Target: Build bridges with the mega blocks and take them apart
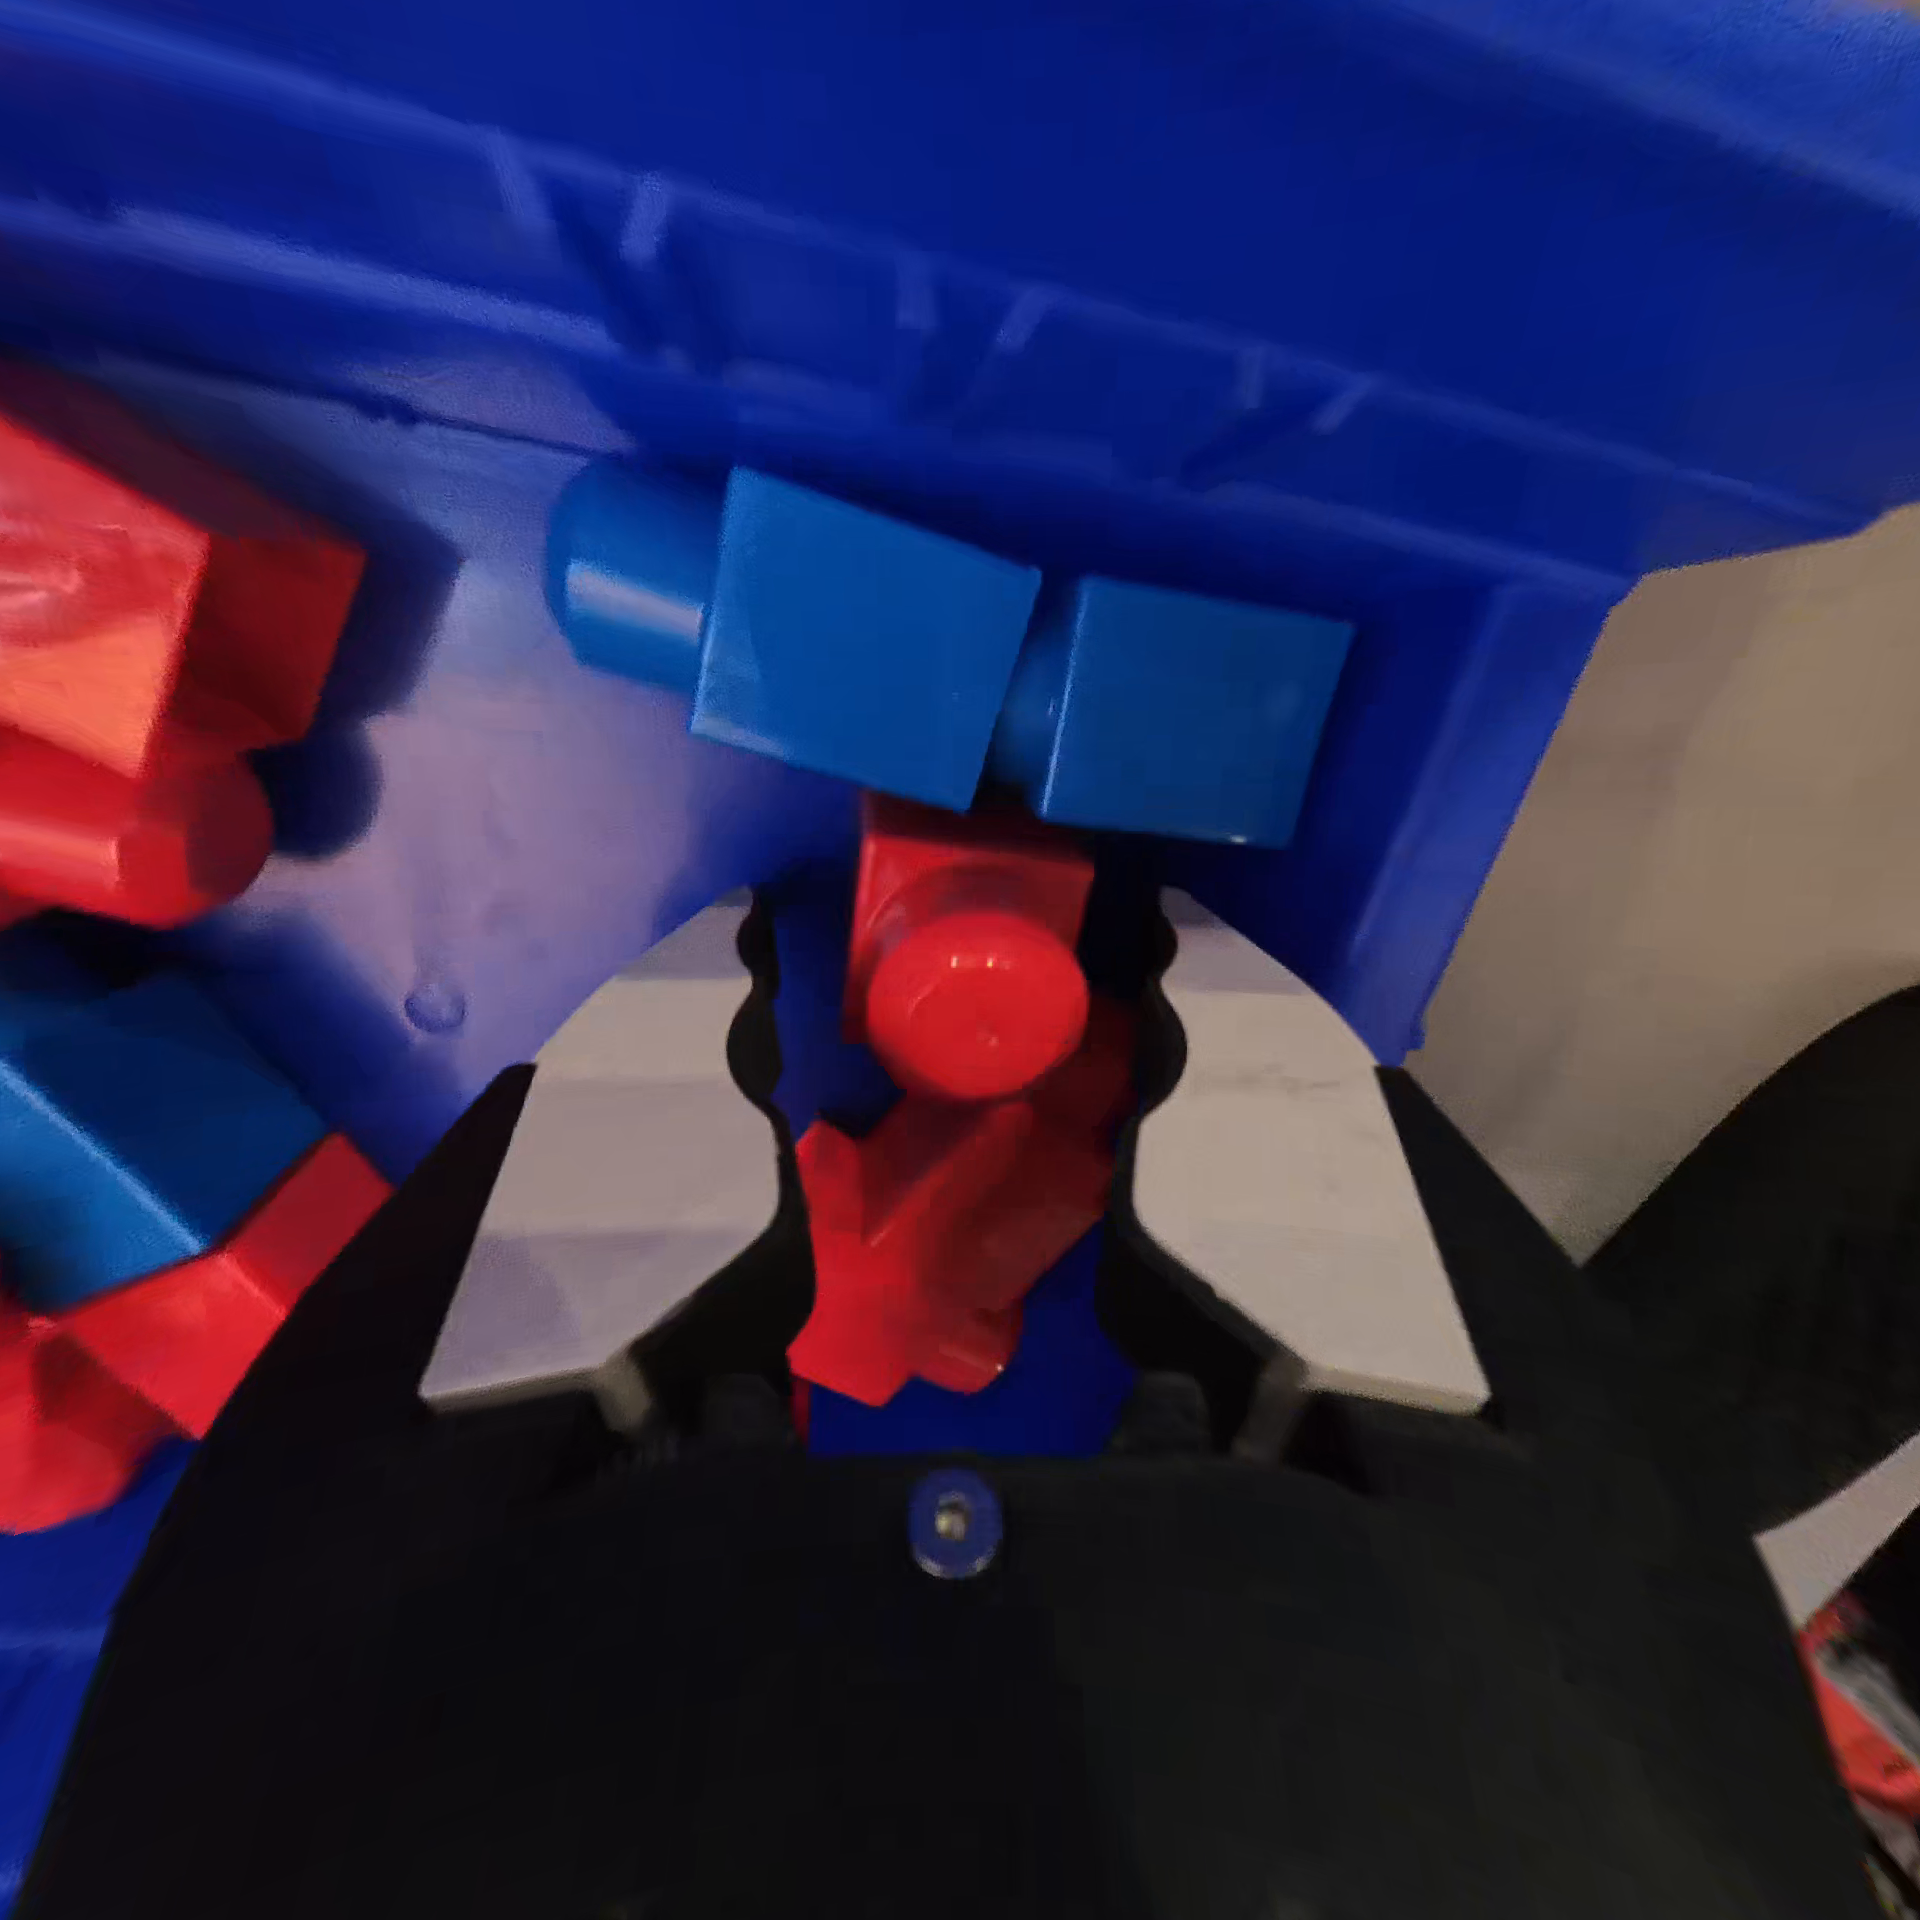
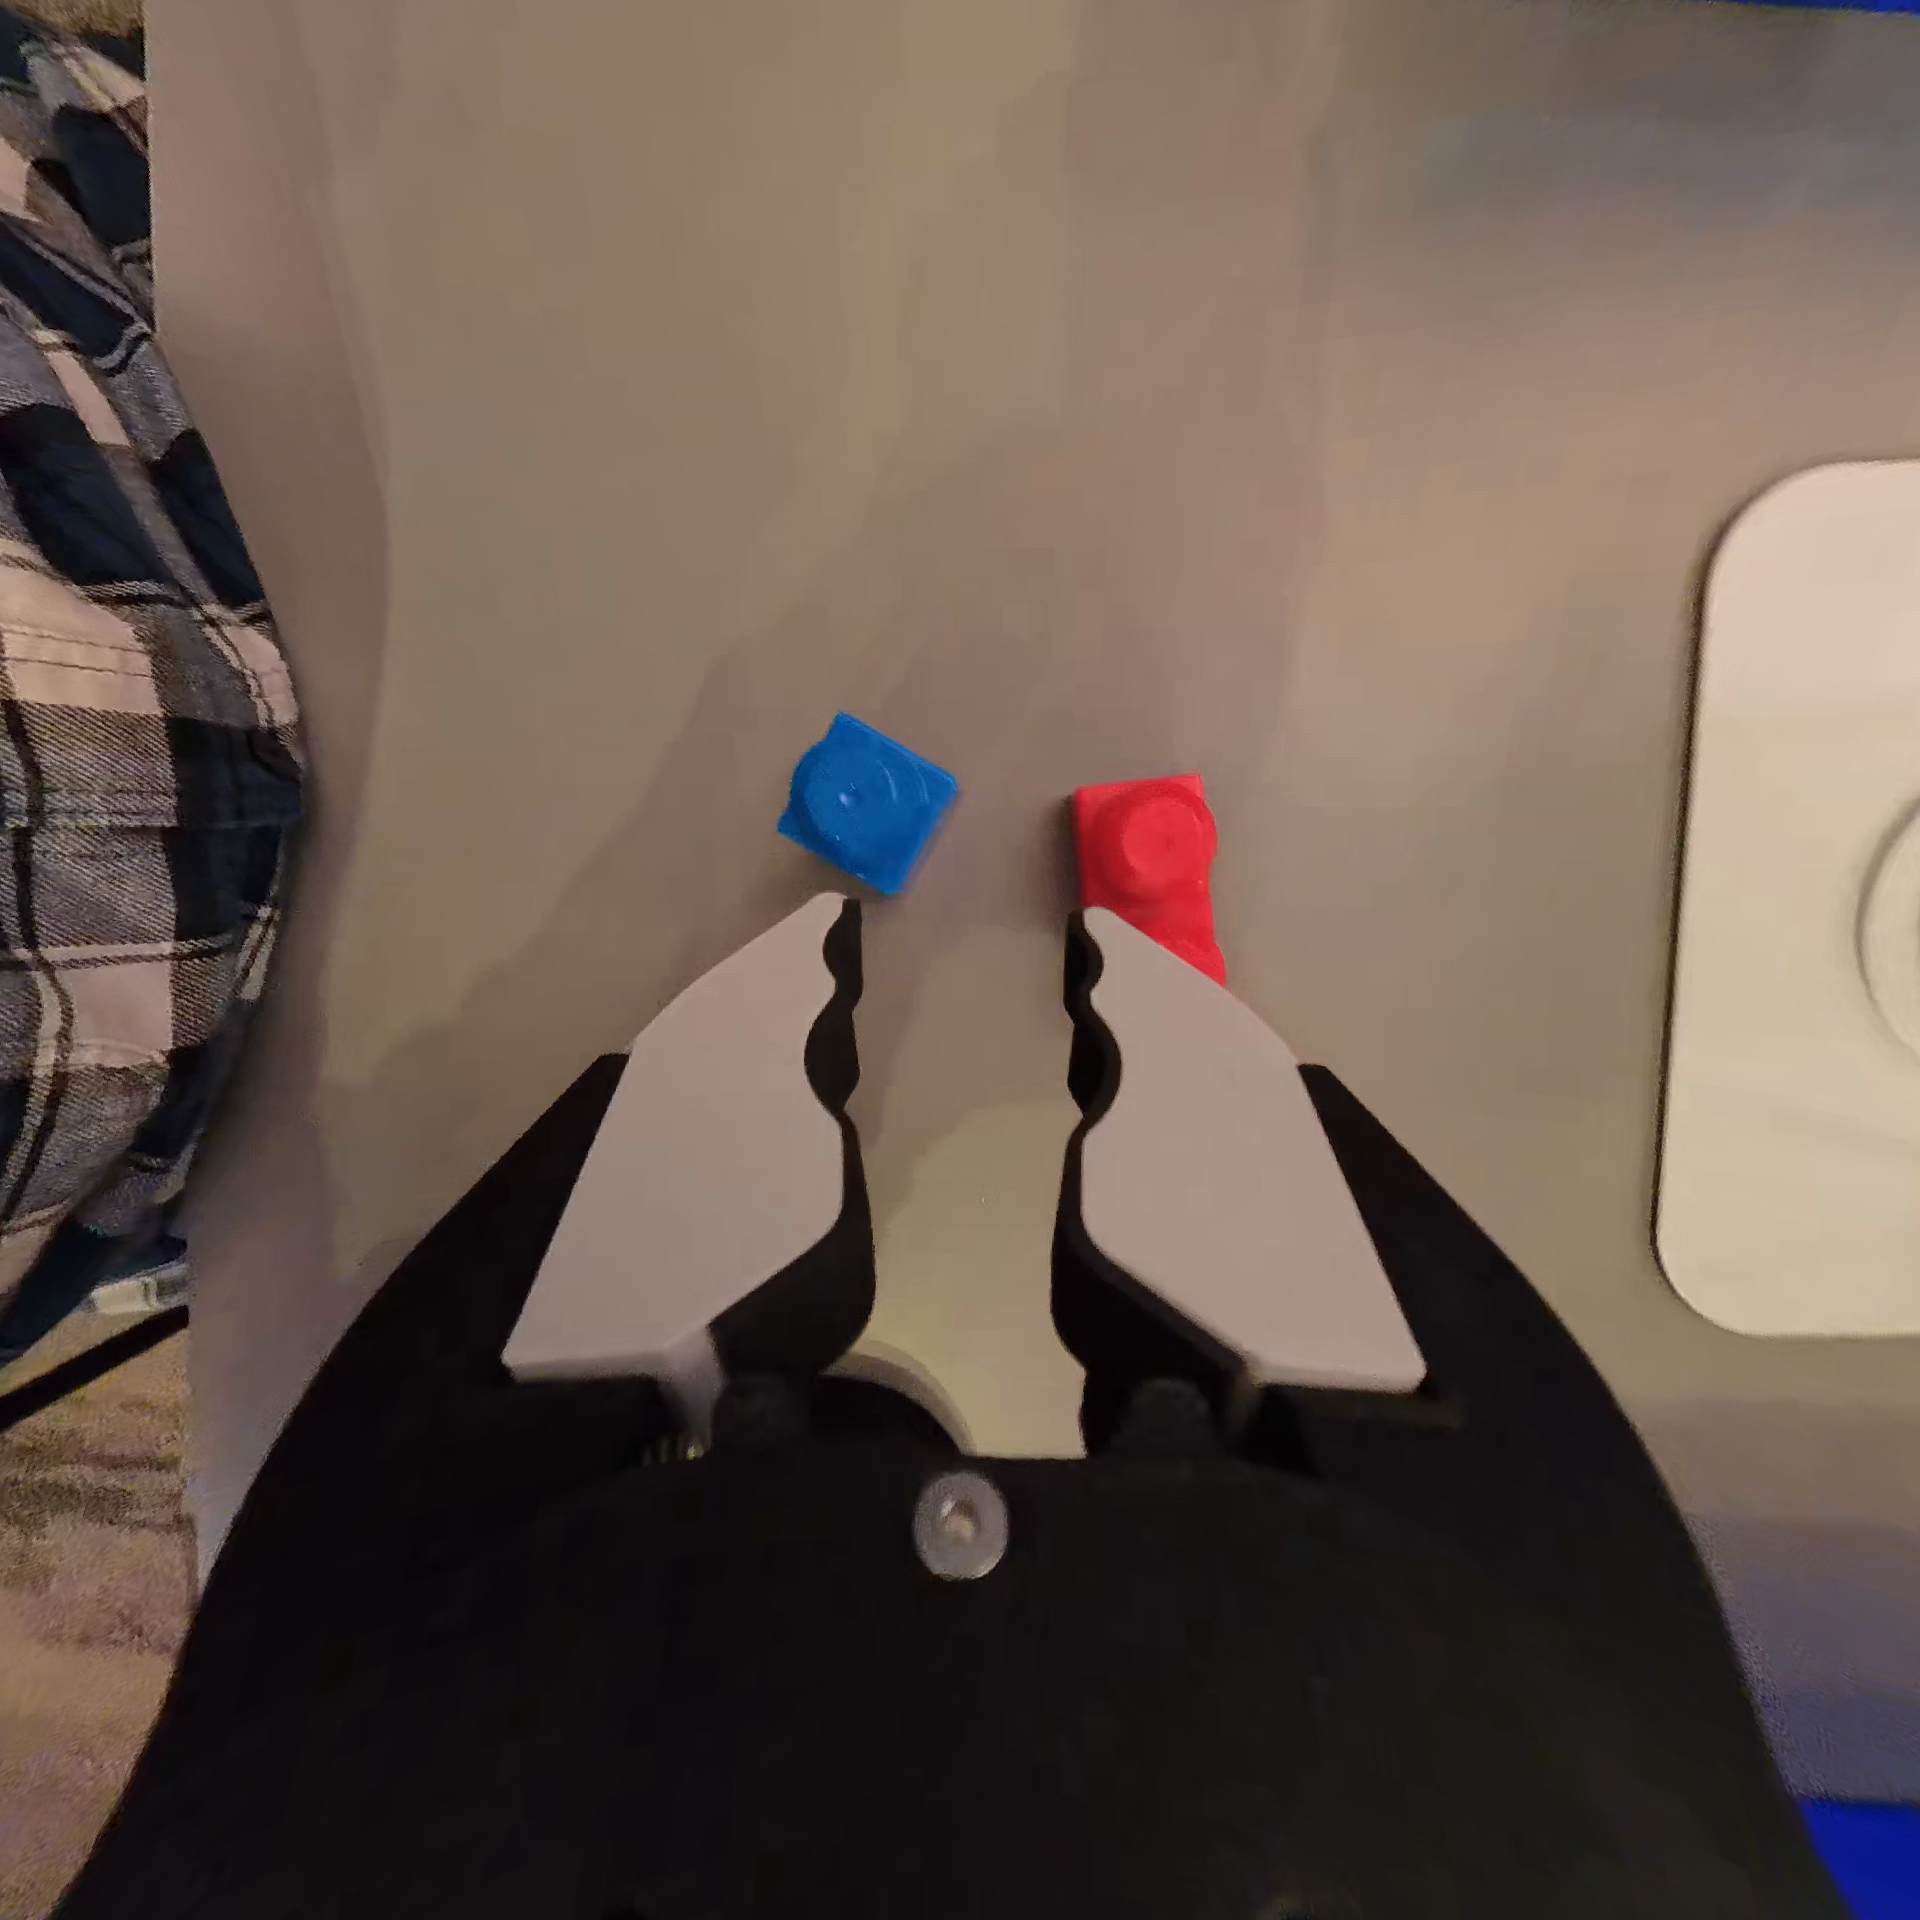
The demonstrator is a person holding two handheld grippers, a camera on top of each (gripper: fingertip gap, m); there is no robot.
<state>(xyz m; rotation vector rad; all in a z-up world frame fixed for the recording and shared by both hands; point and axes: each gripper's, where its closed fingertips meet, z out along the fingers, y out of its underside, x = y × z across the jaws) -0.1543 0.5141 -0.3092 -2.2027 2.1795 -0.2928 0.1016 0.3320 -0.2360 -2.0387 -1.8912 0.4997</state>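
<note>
In the left wrist view my left gripper (image 1: 958, 904) is inside a blue bin (image 1: 935, 312), with its fingers spread. A red block (image 1: 977, 997) with a round stud lies between the pads, with a gap on each side, so it is not gripped. Two blue blocks (image 1: 862, 634) lie joined just beyond it against the bin wall. In the right wrist view my right gripper (image 2: 961, 914) is open and empty above the grey table (image 2: 727, 416). A single blue block (image 2: 864, 802) stands just past its left fingertip. A red block (image 2: 1148, 862) stands at its right fingertip, partly hidden behind it.
More red blocks (image 1: 156, 675) and a blue block (image 1: 125, 1132) lie at the bin's left side. A white rounded pad (image 2: 1787, 935) lies on the table at the right. A plaid cloth (image 2: 104, 727) hangs at the table's left edge. A dark object (image 1: 1766, 1247) sits right of the bin. My right fingertips sit around 35 cm from my left ones.
</note>
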